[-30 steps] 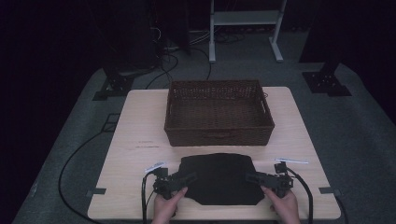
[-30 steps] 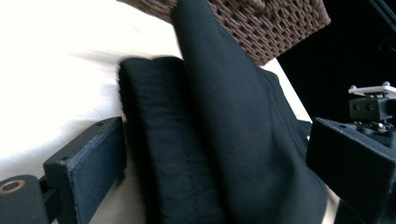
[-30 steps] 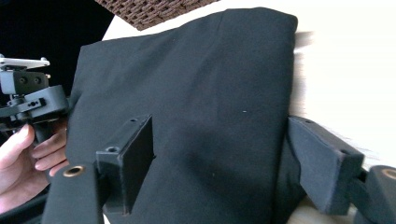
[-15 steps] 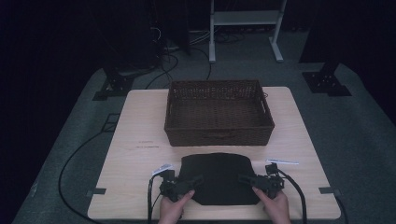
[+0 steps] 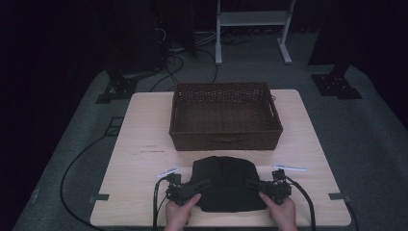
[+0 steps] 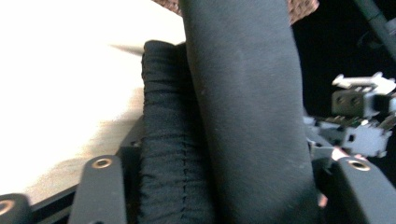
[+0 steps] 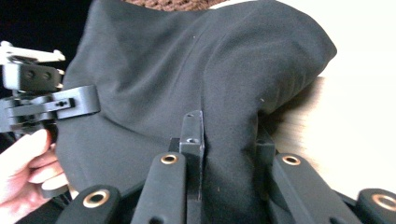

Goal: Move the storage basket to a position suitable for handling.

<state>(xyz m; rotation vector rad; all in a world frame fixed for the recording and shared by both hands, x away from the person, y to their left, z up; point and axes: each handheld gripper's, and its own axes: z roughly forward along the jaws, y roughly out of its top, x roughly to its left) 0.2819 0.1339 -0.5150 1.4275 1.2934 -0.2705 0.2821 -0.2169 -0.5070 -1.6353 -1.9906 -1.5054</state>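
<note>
A black cloth hat [image 5: 223, 185] lies flat near the table's front edge, just before the basket. My left gripper [image 5: 204, 184] comes in from the hat's left side; its jaws have just been closing, and in the left gripper view [image 6: 229, 163] the ribbed hem and folded cloth [image 6: 243, 116] are packed between them. My right gripper [image 5: 250, 183] holds the hat's right side. Its jaws have just closed too, and in the right gripper view [image 7: 229, 154] they pinch a fold of the black cloth [image 7: 187, 70]. A hand holds each gripper from the bottom edge.
An empty brown wicker basket [image 5: 226, 140] stands at the middle of the pale wooden table [image 5: 144, 125], right behind the hat. Small white labels [image 5: 288, 167] lie beside each gripper. Cables [image 5: 156, 202] trail off the front edge. Dark floor and stands surround the table.
Both pairs of jaws have closed from wide apart onto the hat's left and right edges. The hands have edged slightly inward; the hat and basket lie where they were.
</note>
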